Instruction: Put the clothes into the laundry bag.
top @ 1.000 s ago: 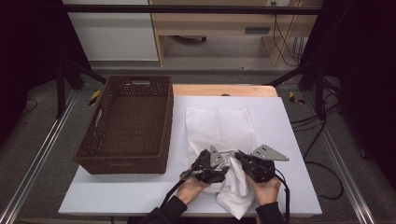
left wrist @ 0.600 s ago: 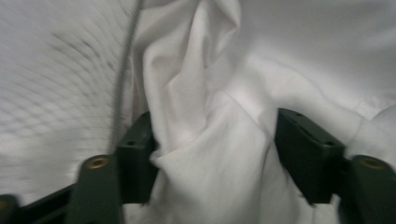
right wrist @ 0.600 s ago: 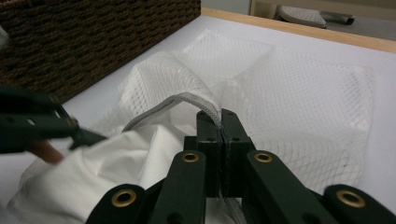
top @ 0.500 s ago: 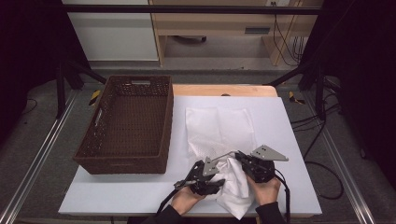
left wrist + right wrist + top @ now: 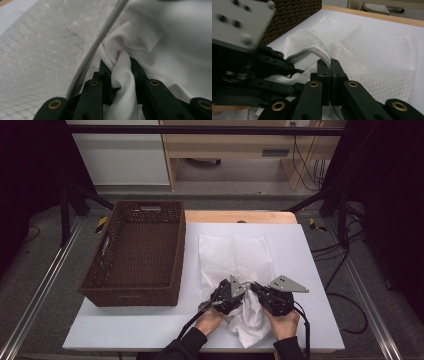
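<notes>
A white mesh bag (image 5: 235,255) lies flat on the white table, its mouth toward me. My right gripper (image 5: 330,67) is shut on the bag's corded rim (image 5: 319,51) and lifts it. A crumpled white cloth (image 5: 250,322) spills out between my hands. My left gripper (image 5: 121,67) has just been closing its jaws, and a fold of the cloth (image 5: 160,37) is pinched between them, right under the raised mesh (image 5: 37,50). In the high view the left gripper (image 5: 235,296) and the right gripper (image 5: 256,290) sit close together at the bag's mouth.
A dark brown wicker basket (image 5: 135,290) stands empty on the left of the table, its wall also in the right gripper view (image 5: 294,12). The table's wooden far edge (image 5: 240,216) runs behind the bag. Cables trail from both grippers toward me.
The left gripper dipped toward the front edge, then came back to the bag's mouth, and its jaws closed on the cloth. The right gripper stayed put on the rim.
</notes>
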Tool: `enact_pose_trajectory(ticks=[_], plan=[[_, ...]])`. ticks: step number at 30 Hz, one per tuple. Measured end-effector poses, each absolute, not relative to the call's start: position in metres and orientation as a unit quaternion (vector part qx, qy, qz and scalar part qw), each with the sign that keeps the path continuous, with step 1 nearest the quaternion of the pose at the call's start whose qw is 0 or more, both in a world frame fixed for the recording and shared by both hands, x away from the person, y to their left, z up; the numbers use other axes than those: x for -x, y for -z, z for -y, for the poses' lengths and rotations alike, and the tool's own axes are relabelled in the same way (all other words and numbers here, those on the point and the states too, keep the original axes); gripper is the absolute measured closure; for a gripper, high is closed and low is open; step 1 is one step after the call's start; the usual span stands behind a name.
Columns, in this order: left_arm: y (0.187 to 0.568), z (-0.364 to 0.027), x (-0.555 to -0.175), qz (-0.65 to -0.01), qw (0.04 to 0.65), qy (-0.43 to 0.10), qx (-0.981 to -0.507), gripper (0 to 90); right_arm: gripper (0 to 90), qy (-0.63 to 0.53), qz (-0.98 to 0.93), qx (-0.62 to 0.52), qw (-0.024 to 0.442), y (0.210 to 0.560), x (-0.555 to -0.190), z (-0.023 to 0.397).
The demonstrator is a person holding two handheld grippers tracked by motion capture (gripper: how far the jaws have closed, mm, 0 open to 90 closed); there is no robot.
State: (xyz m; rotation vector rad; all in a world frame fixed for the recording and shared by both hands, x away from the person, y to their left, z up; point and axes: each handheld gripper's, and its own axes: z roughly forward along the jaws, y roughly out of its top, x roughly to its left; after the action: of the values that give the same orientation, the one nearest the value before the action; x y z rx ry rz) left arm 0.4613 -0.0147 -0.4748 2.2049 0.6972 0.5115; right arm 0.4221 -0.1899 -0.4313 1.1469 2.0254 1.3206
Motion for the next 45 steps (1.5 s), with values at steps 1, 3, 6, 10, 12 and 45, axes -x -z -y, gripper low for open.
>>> enact_pose_trajectory(ticks=[1, 3, 6, 10, 12, 45], plan=[[0.475, 0.014, -0.463, -0.277, 0.383, -0.196, -0.859, 72.4, 88.6, -0.481, -0.736, -0.416, 0.231, 0.431, -0.422, 0.19], [0.474, 0.012, -0.463, -0.282, 0.379, -0.195, -0.859, 68.8, 88.6, -0.478, -0.737, -0.417, 0.232, 0.431, -0.421, 0.19], [0.466, 0.006, -0.457, -0.277, 0.379, -0.192, -0.862, 50.0, 88.6, -0.477, -0.737, -0.419, 0.232, 0.431, -0.422, 0.192], [0.451, -0.008, -0.44, -0.272, 0.412, -0.162, -0.854, 34.3, 88.6, -0.477, -0.735, -0.423, 0.232, 0.431, -0.422, 0.192], [0.444, -0.013, -0.429, -0.262, 0.416, -0.162, -0.855, 31.2, 88.6, -0.476, -0.735, -0.423, 0.233, 0.43, -0.422, 0.193], [0.475, 0.028, -0.459, -0.293, 0.37, -0.205, -0.858, 78.9, 88.6, -0.481, -0.733, -0.423, 0.229, 0.43, -0.422, 0.193]])
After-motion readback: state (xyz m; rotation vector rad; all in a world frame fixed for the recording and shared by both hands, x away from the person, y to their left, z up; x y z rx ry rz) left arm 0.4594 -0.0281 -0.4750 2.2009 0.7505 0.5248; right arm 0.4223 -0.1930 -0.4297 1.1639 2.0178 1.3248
